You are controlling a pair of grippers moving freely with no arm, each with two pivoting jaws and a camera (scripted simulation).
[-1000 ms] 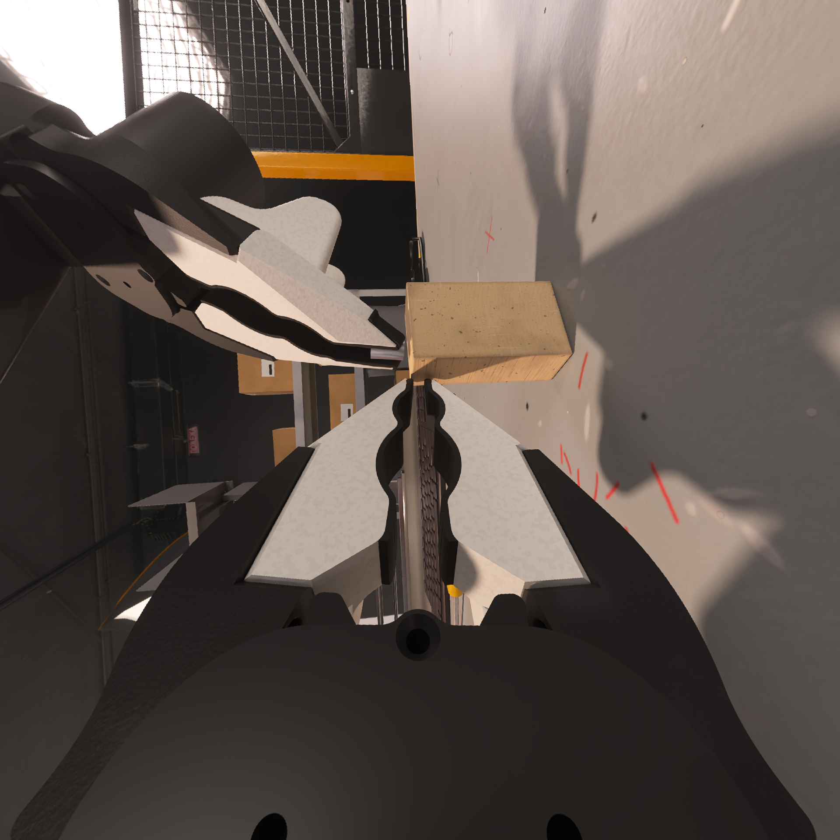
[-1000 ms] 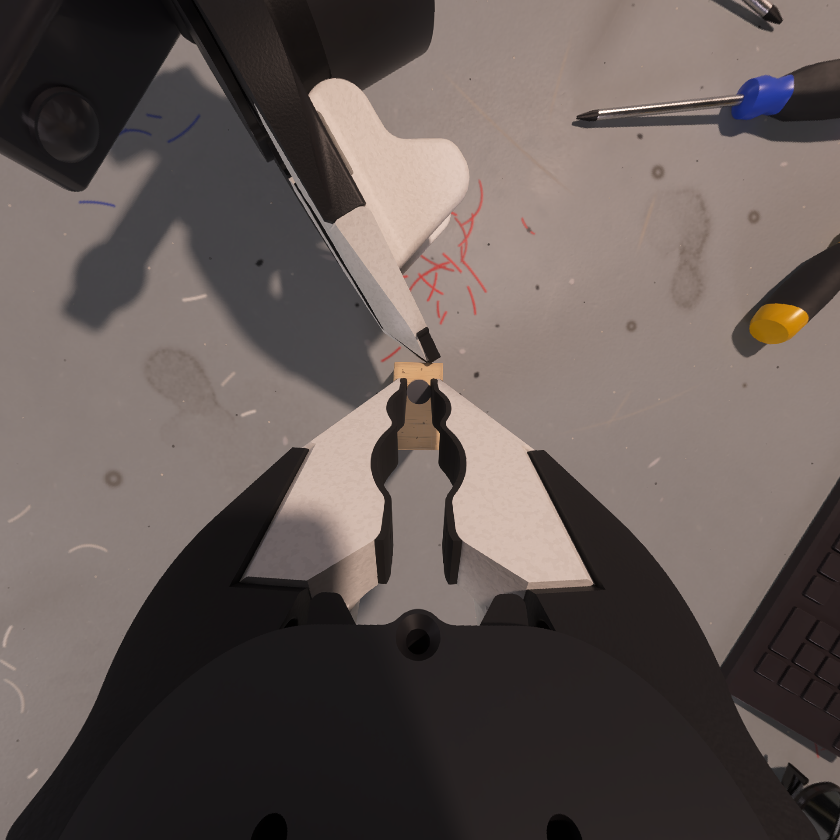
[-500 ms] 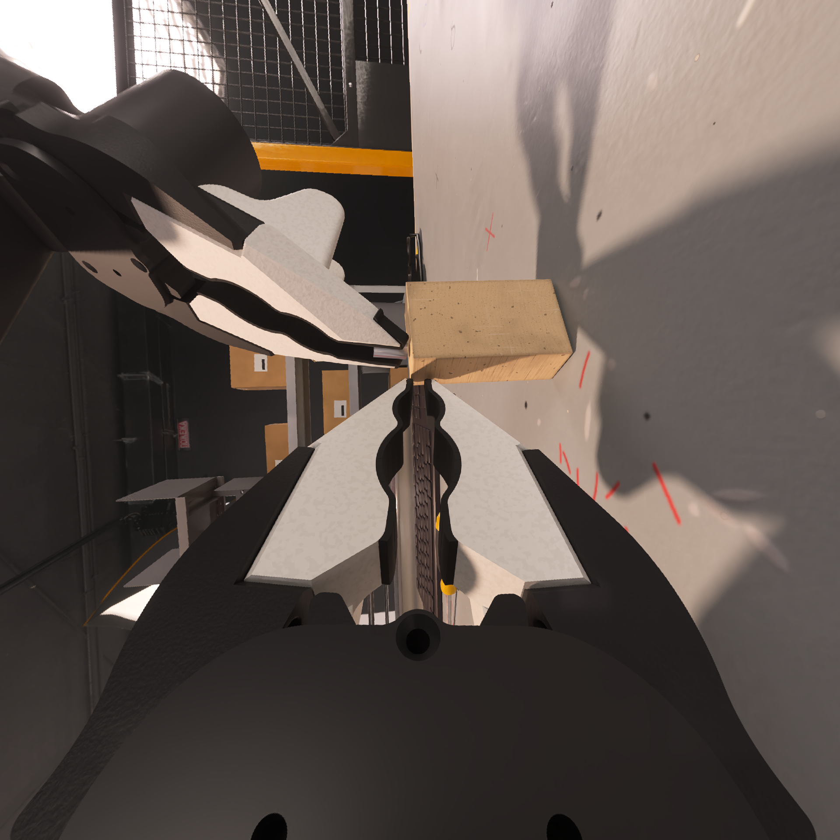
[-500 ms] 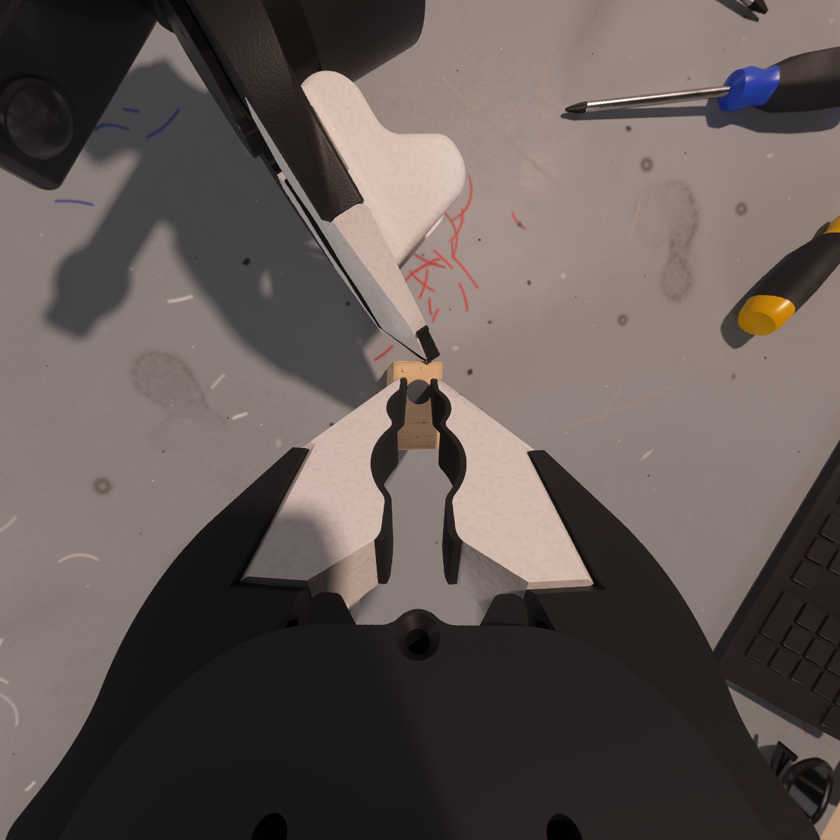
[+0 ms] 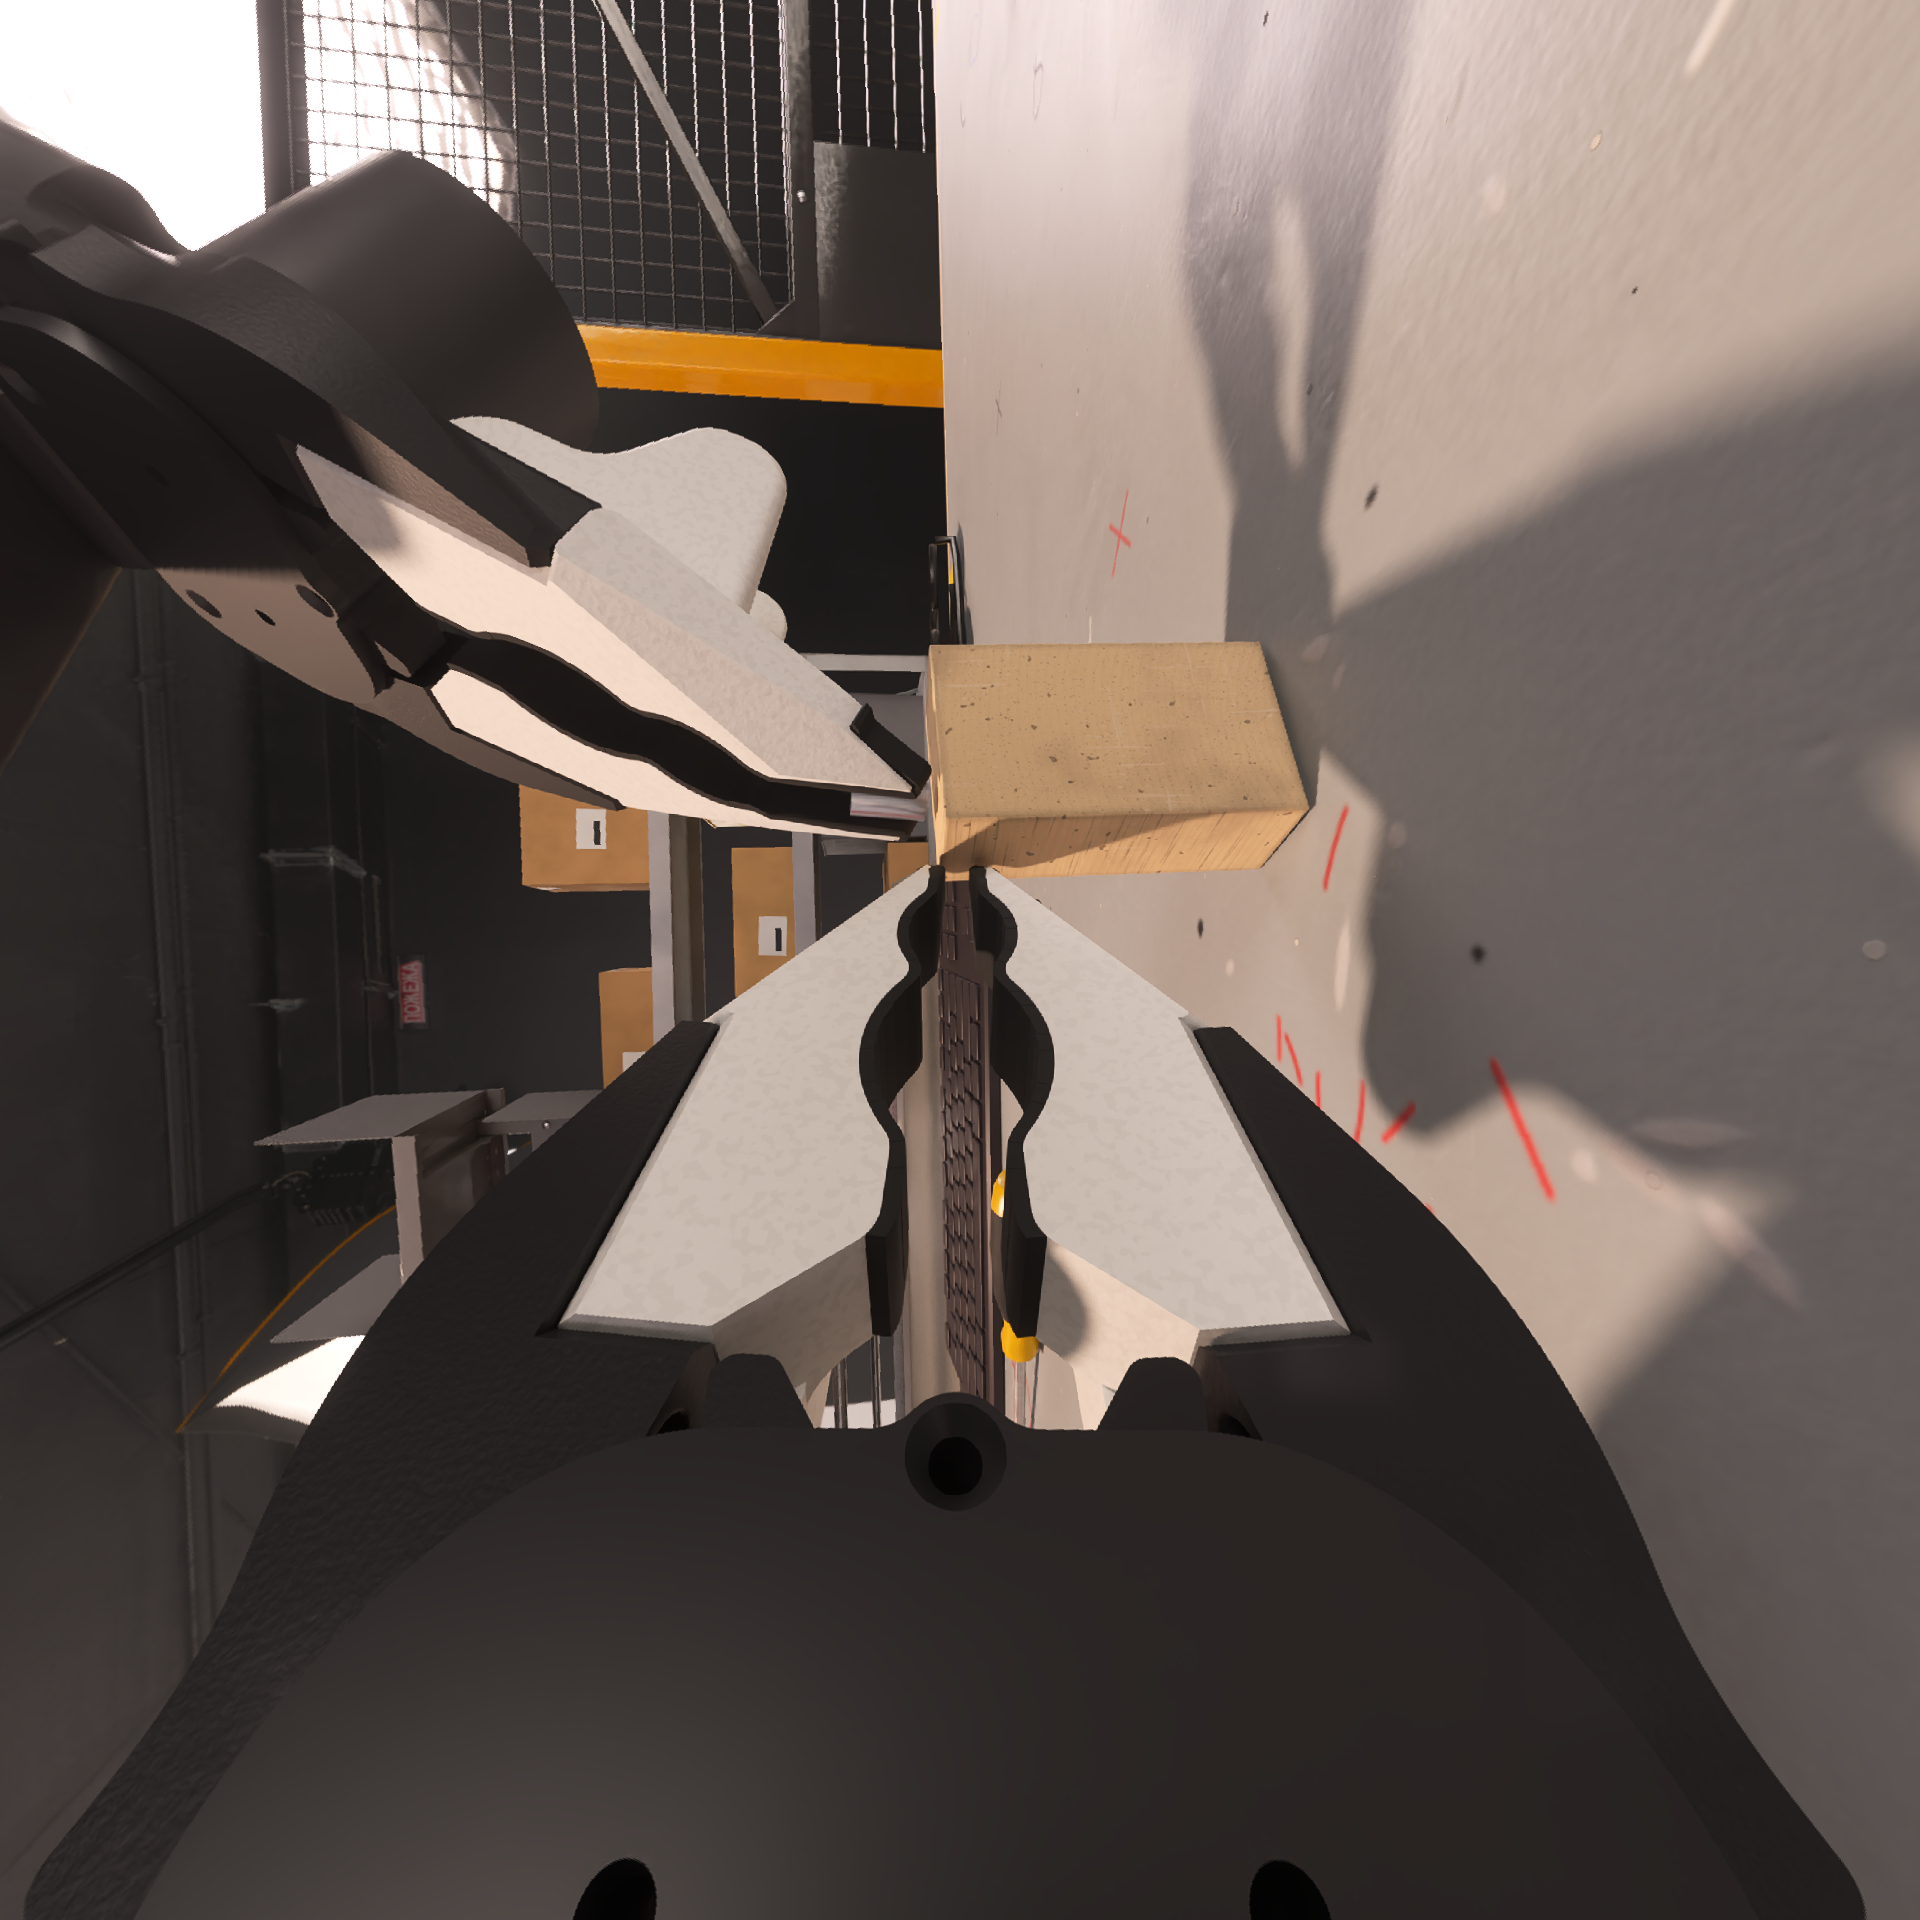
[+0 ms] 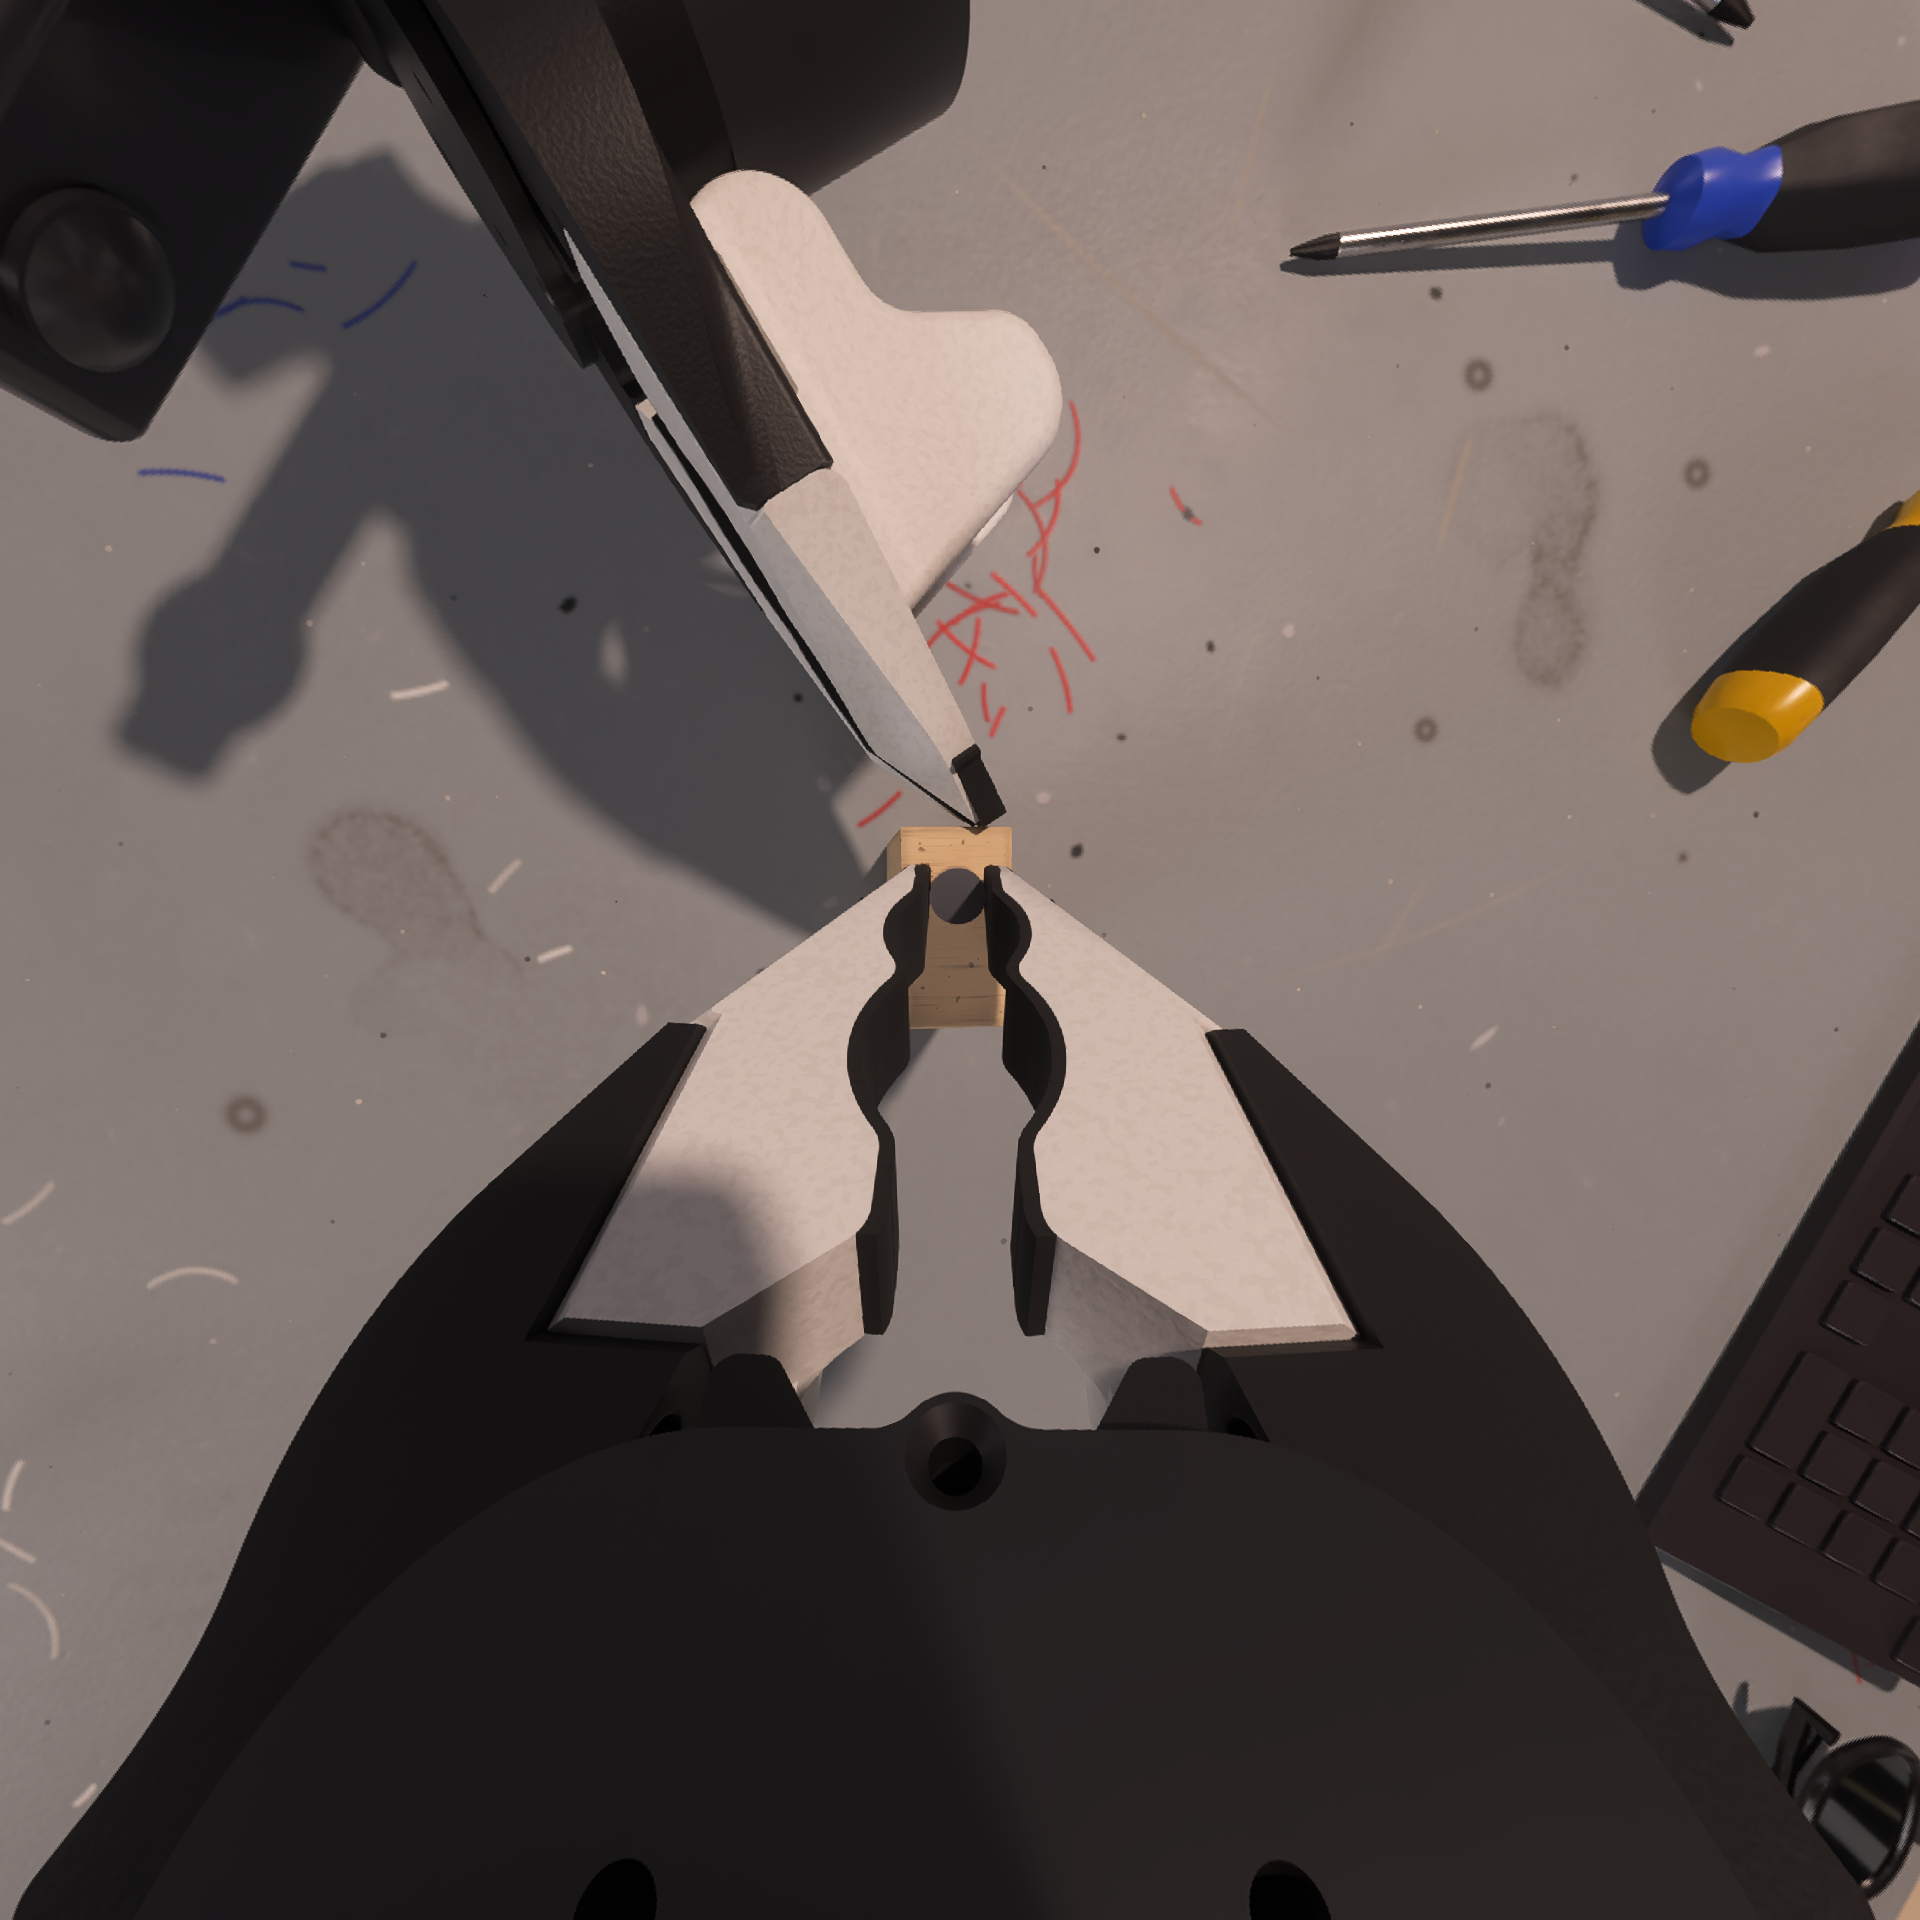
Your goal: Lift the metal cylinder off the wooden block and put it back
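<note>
The wooden block (image 5: 1112,758) stands on the grey table (image 5: 1558,623); the left wrist view is rolled sideways, so the table appears as a wall on the right. From above, the block (image 6: 956,987) shows between my right fingers. My right gripper (image 6: 956,896) is shut on the short metal cylinder (image 6: 956,899), seen end-on. In the left wrist view the right gripper (image 5: 883,790) holds the cylinder (image 5: 883,808) with its end at the block's top face; contact is unclear. My left gripper (image 5: 956,881) is shut and empty, with its tips at the block's top edge (image 6: 977,805).
A blue-handled screwdriver (image 6: 1558,213) lies at the far right and a yellow-and-black tool handle (image 6: 1787,675) at the right. A dark keyboard (image 6: 1829,1434) lies at the lower right, with a small dark object (image 6: 1860,1797) beside it. Red scribbles (image 6: 1018,623) mark the table.
The right gripper has shifted and tilted very slightly with the cylinder, which stays at the block's top. The left gripper has not visibly moved.
</note>
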